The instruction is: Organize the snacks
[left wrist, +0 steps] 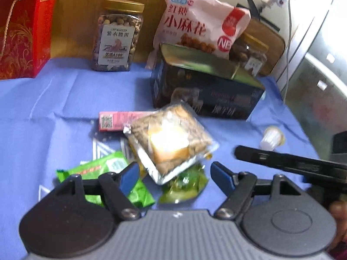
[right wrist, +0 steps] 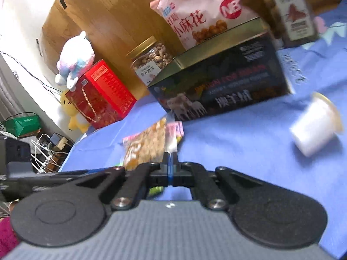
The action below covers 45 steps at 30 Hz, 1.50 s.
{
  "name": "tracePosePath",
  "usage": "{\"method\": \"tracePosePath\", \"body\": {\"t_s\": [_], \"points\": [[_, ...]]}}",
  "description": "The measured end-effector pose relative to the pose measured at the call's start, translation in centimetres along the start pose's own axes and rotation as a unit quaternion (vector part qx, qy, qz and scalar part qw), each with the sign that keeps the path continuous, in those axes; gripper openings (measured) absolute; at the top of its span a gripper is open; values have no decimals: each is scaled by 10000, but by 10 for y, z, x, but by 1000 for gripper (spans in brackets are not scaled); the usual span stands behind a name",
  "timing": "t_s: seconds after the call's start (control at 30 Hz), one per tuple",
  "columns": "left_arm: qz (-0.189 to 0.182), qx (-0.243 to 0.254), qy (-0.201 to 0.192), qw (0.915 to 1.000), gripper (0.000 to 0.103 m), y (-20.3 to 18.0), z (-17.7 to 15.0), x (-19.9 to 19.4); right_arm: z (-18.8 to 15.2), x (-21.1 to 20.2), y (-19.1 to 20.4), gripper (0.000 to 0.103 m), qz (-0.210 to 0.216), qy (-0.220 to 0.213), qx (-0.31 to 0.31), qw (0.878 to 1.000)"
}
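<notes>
My right gripper (right wrist: 171,162) is shut on the clear edge of a square nut-brittle packet (right wrist: 149,147) and holds it above the blue cloth; the packet (left wrist: 171,140) hangs over a pile of small snacks in the left wrist view. My left gripper (left wrist: 174,175) is open and empty, just below the packet, over green candy packs (left wrist: 104,169) and a pink bar (left wrist: 117,120). The right gripper's finger (left wrist: 282,160) reaches in from the right. An open dark tin box (left wrist: 203,86) stands behind the pile and also shows in the right wrist view (right wrist: 219,82).
A pink snack bag (left wrist: 195,26) leans behind the tin. A nut jar (left wrist: 117,36) and a red gift box (left wrist: 23,30) stand at the back left, another jar (left wrist: 249,52) at the right. A small jelly cup (right wrist: 314,125) lies on the blue cloth (left wrist: 65,99).
</notes>
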<state>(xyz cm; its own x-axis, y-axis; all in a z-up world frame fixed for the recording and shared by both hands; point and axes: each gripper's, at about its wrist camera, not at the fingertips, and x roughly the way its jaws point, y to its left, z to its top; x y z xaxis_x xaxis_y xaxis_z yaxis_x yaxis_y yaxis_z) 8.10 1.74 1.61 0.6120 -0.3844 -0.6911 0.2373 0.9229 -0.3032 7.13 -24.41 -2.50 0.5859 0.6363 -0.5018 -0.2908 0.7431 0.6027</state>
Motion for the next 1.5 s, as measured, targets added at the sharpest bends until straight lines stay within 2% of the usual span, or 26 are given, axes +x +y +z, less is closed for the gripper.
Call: {"method": "tracePosePath", "body": {"t_s": [0.1, 0.13, 0.2, 0.23, 0.3, 0.33, 0.37, 0.4, 0.47, 0.53, 0.57, 0.7, 0.8, 0.83, 0.9, 1.0, 1.03, 1.07, 1.13, 1.3, 1.37, 1.5], "points": [[-53, -64, -32, 10000, 74, -2, -4, -4, 0, -7, -4, 9, -40, -157, 182, 9997], [-82, -104, -65, 9999, 74, -2, -4, -7, 5, -4, -6, 15, -26, -206, 354, 9992], [-15, -87, -182, 9998, 74, -4, -5, -15, 14, 1, -15, 39, 87, -258, 683, 9973], [56, -58, -233, 9997, 74, -5, -6, -19, 19, 6, -17, 55, 93, -273, 801, 9964], [172, -11, -282, 9995, 74, -5, -5, -24, 26, 22, -19, 56, 149, -168, 928, 9954], [209, -10, -284, 9994, 74, -5, -5, -26, 28, 32, -18, 52, 232, -38, 930, 9954], [241, -9, -276, 9993, 74, -4, -5, -27, 28, 39, -16, 33, 274, 81, 891, 9956], [278, -18, -266, 9993, 74, -3, -5, -27, 27, 45, -12, 20, 298, 205, 819, 9960], [328, -35, -219, 9992, 74, -1, -6, -27, 20, 47, -6, 18, 245, 302, 686, 9969], [317, -35, -148, 9994, 74, -1, -8, -26, 10, 31, -4, 3, 220, 200, 519, 9982], [303, -8, -120, 9995, 74, -3, -9, -26, 5, 19, -4, 3, 197, 124, 484, 9986], [293, 481, -61, 9984, 74, -29, -14, -20, -27, -37, -10, 3, -373, -199, 201, 9989], [629, 947, -26, 9935, 74, -54, -18, -9, -44, -70, -14, 4, -771, -367, 149, 9962], [718, 1059, -5, 9918, 74, -61, -20, -6, -49, -75, -14, 8, -864, -386, 170, 9954], [839, 1208, 58, 9891, 74, -71, -23, 0, -56, -82, -14, 8, -1030, -376, 121, 9939], [945, 1275, 196, 9871, 74, -77, -27, 6, -63, -88, -9, 20, -1312, -425, -160, 9903], [961, 1261, 234, 9871, 74, -77, -28, 7, -65, -89, -6, 33, -1350, -446, -306, 9894], [979, 1243, 271, 9870, 74, -76, -28, 8, -67, -91, -7, 50, -1319, -459, -435, 9892], [1035, 1235, 291, 9865, 74, -77, -30, 9, -70, -90, -1, 61, -1213, -503, -722, 9887], [1083, 1174, 356, 9865, 77, -73, -29, 10, -70, -70, 13, 65, -1384, -310, -1496, 9785], [1089, 1142, 370, 9868, 77, -71, -29, 11, -72, -58, 20, 73, -1576, -157, -1943, 9681], [1099, 1122, 396, 9868, 77, -69, -28, 13, -76, -42, 24, 74, -1806, 12, -2564, 9495]]}}
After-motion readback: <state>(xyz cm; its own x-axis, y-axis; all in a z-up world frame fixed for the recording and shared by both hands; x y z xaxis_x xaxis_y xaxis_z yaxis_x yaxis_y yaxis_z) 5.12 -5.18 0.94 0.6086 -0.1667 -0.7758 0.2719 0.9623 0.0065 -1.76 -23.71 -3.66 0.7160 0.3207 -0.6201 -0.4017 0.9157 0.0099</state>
